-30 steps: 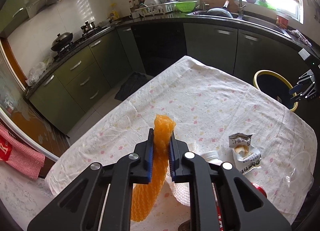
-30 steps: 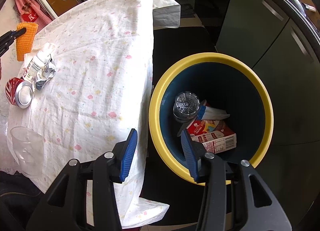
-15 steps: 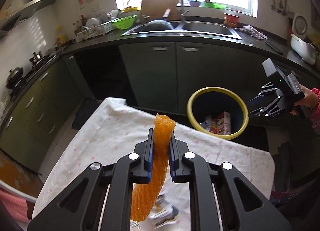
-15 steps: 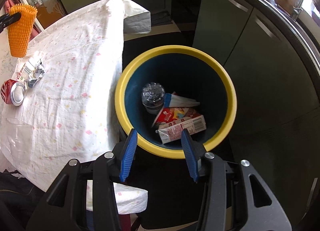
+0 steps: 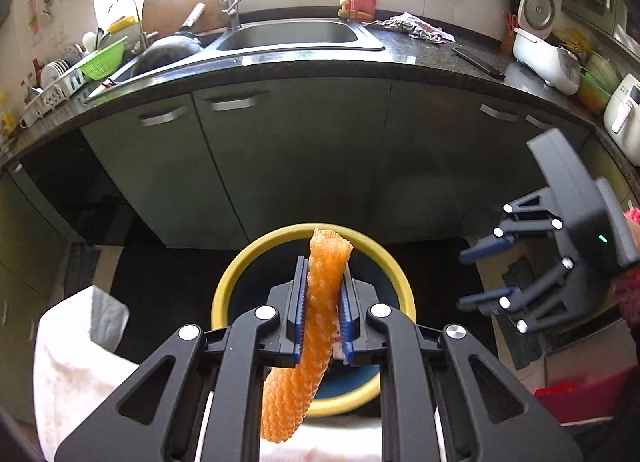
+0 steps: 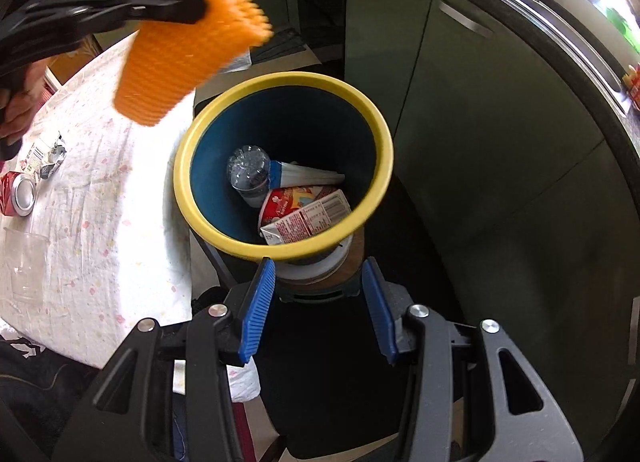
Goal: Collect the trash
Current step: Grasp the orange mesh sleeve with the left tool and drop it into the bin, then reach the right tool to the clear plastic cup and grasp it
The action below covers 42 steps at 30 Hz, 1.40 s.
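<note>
My left gripper holds an orange foam net upright between its blue pads; the jaws are just starting to open, with the net still pinched. It hangs above the yellow-rimmed bin. In the right wrist view the orange foam net hovers blurred at the upper left of the bin, which holds a plastic bottle and a milk carton. My right gripper stands open and empty just short of the bin's near rim, and the right gripper also shows at the right of the left wrist view.
The table with its flowered cloth stands left of the bin and carries a red can, a crumpled carton and a clear cup. Green cabinets and a counter with a sink lie behind the bin.
The left gripper has swung with the net from over the table to above the bin. The right gripper has drawn back, so the bin now lies ahead of its fingertips.
</note>
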Motion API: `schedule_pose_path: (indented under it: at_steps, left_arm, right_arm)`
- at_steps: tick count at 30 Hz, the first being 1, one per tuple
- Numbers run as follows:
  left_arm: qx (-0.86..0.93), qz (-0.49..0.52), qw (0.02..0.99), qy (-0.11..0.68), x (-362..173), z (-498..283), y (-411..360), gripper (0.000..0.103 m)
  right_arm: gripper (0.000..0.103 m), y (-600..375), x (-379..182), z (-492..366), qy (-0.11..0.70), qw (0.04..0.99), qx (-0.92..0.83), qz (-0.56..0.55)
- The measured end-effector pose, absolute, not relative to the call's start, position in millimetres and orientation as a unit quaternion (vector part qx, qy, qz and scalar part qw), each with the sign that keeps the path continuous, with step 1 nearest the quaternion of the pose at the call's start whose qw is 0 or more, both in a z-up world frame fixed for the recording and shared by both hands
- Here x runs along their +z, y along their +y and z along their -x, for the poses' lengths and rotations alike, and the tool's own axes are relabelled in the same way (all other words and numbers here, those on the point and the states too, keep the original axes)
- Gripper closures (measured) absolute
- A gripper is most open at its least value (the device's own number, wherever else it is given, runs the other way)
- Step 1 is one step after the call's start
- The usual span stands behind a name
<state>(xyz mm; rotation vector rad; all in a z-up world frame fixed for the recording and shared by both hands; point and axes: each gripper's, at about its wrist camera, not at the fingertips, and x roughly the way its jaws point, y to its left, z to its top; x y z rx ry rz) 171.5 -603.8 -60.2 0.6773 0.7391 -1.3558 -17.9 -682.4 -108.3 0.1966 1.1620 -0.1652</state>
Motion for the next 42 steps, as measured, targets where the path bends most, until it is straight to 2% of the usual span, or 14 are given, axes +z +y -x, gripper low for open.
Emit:
schedule_pose_path:
  at_steps: [2, 4, 5, 6, 13, 16, 18, 21, 25, 30, 34, 42]
  left_arm:
    - [-0.599, -0.296, 0.661, 0.34, -72.1, -174.1, -622.4, 0.084]
    - [-0.591, -0.294, 0.666, 0.348, -82.8, -175.2, -633.5, 0.071]
    - [-0.587, -0.295, 0.669, 0.348, -86.6, -175.4, -638.6, 0.053]
    - [-0.583, -0.296, 0.675, 0.343, -88.2, -175.1, -640.5, 0.045]
    - [-0.567, -0.285, 0.705, 0.318, -52.3, -173.7, -593.1, 0.041]
    - [-0.554, -0.257, 0.729, 0.309, -19.0, -173.6, -544.2, 0.035]
    - [-0.537, -0.238, 0.753, 0.296, 1.1, -172.7, -504.4, 0.028]
    - [-0.502, -0.223, 0.786, 0.283, 22.1, -167.6, -443.5, 0.026]
    - [-0.441, -0.208, 0.828, 0.279, 36.9, -163.2, -363.0, 0.023]
    - [-0.37, -0.195, 0.865, 0.276, 35.0, -154.1, -268.5, 0.014]
    - [-0.324, -0.182, 0.884, 0.285, 19.2, -150.1, -196.3, 0.014]
    - [-0.257, -0.119, 0.913, 0.294, -16.4, -149.3, -88.0, 0.01]
  right_arm:
    - [0.057, -687.9, -110.2, 23.3, 0.549, 0.826, -0.084, -0.096]
    - [0.055, -692.5, -111.0, 27.2, 0.548, 0.825, -0.092, -0.1]
    - [0.055, -694.0, -110.7, 28.8, 0.547, 0.826, -0.093, -0.103]
    - [0.055, -694.9, -110.3, 29.8, 0.546, 0.826, -0.094, -0.104]
    - [0.054, -680.9, -104.1, 31.5, 0.543, 0.83, -0.086, -0.097]
    - [0.054, -666.2, -98.6, 26.3, 0.537, 0.836, -0.065, -0.086]
    - [0.054, -652.6, -95.0, 20.1, 0.536, 0.84, -0.048, -0.076]
    - [0.053, -628.0, -87.8, 10.6, 0.537, 0.842, -0.015, -0.059]
    - [0.047, -588.7, -71.0, -2.8, 0.538, 0.841, 0.028, -0.048]
    - [0.037, -533.7, -49.8, -17.2, 0.553, 0.828, 0.078, -0.055]
    - [0.026, -488.4, -41.9, -29.8, 0.567, 0.812, 0.113, -0.085]
    - [0.021, -412.7, -66.1, -47.1, 0.625, 0.762, 0.135, -0.108]
